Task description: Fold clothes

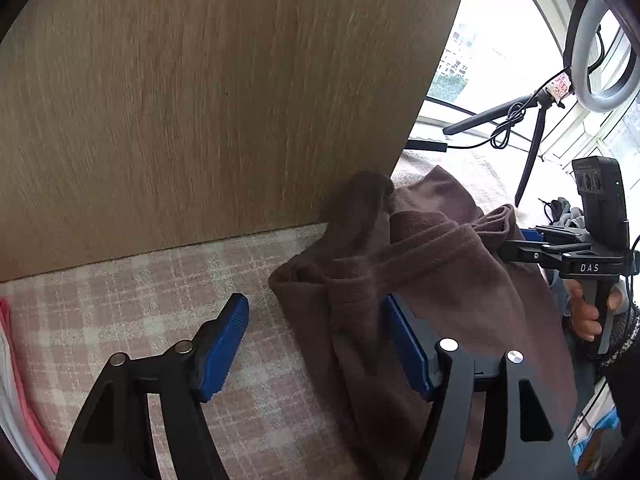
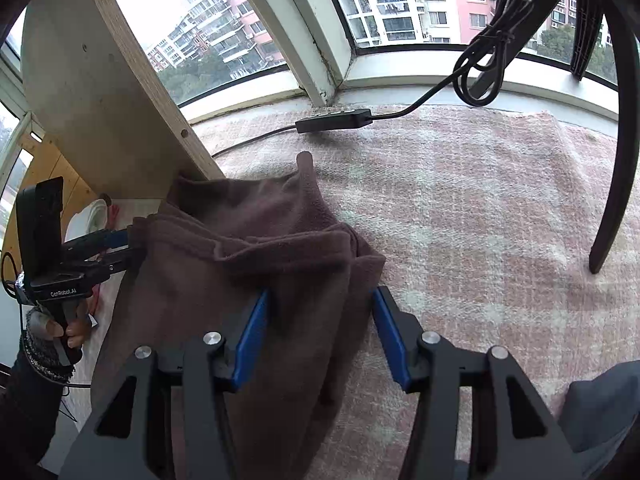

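A brown fleece garment (image 1: 440, 280) lies bunched on the pink plaid blanket (image 1: 140, 300), its far end against a wooden panel. My left gripper (image 1: 314, 304) is open; its left pad is over bare blanket and its right pad (image 1: 404, 344) touches the garment's left edge. In the right wrist view the garment (image 2: 240, 248) shows a folded ridge, and my right gripper (image 2: 320, 292) is open and straddles the garment's right edge. The left gripper (image 2: 120, 248) shows from the side at the garment's left edge. The right gripper (image 1: 524, 240), held by a hand, reaches in from the right.
A wooden panel (image 1: 200, 100) stands upright on the blanket to the left. A ring light (image 1: 600, 48) on a tripod stands at the window. Its cable controller (image 2: 334, 120) lies on the blanket and a tripod leg (image 2: 612, 200) stands to the right. Folded pink and white cloth (image 1: 16, 380) lies far left.
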A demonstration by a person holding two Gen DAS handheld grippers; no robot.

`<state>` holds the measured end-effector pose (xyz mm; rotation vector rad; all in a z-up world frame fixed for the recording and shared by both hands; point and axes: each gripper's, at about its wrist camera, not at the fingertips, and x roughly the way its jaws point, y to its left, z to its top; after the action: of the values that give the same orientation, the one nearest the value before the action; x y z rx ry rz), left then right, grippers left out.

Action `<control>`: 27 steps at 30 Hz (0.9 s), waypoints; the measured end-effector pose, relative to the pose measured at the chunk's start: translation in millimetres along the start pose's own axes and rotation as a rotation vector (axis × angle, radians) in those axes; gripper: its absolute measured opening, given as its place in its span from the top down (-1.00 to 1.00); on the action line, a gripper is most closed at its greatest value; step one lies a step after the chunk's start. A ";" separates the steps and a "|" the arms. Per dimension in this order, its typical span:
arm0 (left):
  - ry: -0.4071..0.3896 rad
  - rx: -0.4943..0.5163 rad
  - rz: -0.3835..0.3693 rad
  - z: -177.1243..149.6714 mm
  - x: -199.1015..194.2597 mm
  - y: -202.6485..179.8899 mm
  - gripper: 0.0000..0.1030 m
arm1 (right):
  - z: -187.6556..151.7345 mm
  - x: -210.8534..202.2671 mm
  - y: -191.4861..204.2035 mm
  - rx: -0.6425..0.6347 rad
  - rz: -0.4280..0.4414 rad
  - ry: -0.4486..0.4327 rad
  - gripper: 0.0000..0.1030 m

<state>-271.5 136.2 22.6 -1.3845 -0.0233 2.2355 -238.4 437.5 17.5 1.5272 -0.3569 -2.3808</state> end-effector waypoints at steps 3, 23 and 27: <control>0.013 -0.019 -0.048 3.3 8.2 5.3 -0.29 | 0.5 4.2 -7.3 0.003 0.058 -0.014 -0.11; -0.256 0.150 -0.231 -22.6 -183.5 -64.1 0.70 | -42.3 -145.0 49.5 0.046 0.236 -0.310 0.65; -0.376 0.241 -0.193 -19.3 -244.3 -86.2 0.71 | -54.8 -207.6 87.3 -0.065 0.166 -0.458 0.66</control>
<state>-133.9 102.7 240.4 -0.7910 -0.0154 2.2171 -96.8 430.7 200.8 0.8734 -0.4755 -2.5577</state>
